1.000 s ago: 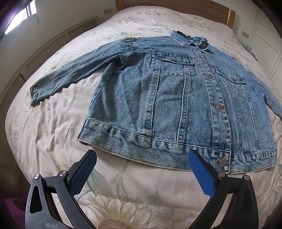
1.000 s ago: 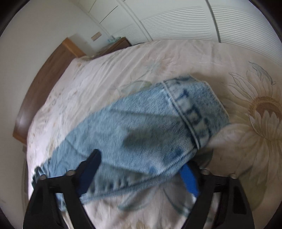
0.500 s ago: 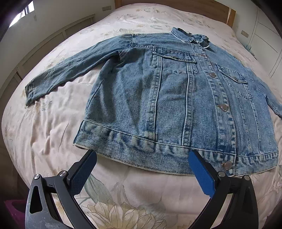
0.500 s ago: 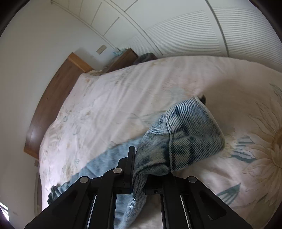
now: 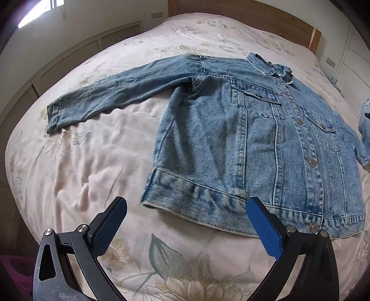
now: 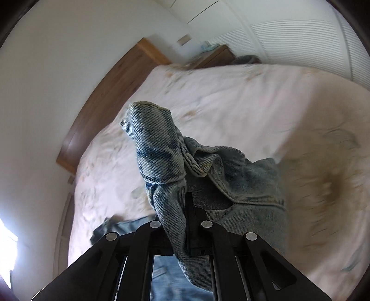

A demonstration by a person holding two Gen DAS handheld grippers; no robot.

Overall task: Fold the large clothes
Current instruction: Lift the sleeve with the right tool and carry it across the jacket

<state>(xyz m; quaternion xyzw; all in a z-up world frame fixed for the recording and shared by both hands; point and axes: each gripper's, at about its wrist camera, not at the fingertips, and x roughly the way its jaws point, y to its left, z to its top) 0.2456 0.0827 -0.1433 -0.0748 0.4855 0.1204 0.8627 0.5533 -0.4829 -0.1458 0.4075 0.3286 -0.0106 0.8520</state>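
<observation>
A light-blue denim jacket [image 5: 249, 139] lies front-up on the bed, buttons closed, its left sleeve [image 5: 120, 95] stretched out flat toward the left. My left gripper [image 5: 185, 222] hovers open just short of the jacket's bottom hem, nothing between its blue pads. In the right wrist view my right gripper [image 6: 182, 208] is shut on the jacket's other sleeve cuff [image 6: 159, 148], which is bunched up and lifted off the bed. That raised cuff [image 5: 365, 115] shows at the right edge of the left wrist view.
The bed carries a pale floral quilt [image 5: 92, 162]. A wooden headboard [image 5: 242, 14] stands at the far end, a bedside cabinet [image 6: 215, 53] and white louvred wardrobe doors [image 6: 300, 37] beyond. A window [image 5: 39, 9] and low wall panelling are on the left.
My right gripper shut on the sleeve cuff and lifted it off the quilt. The left gripper slid left along the hem, so the jacket sits further right in its view.
</observation>
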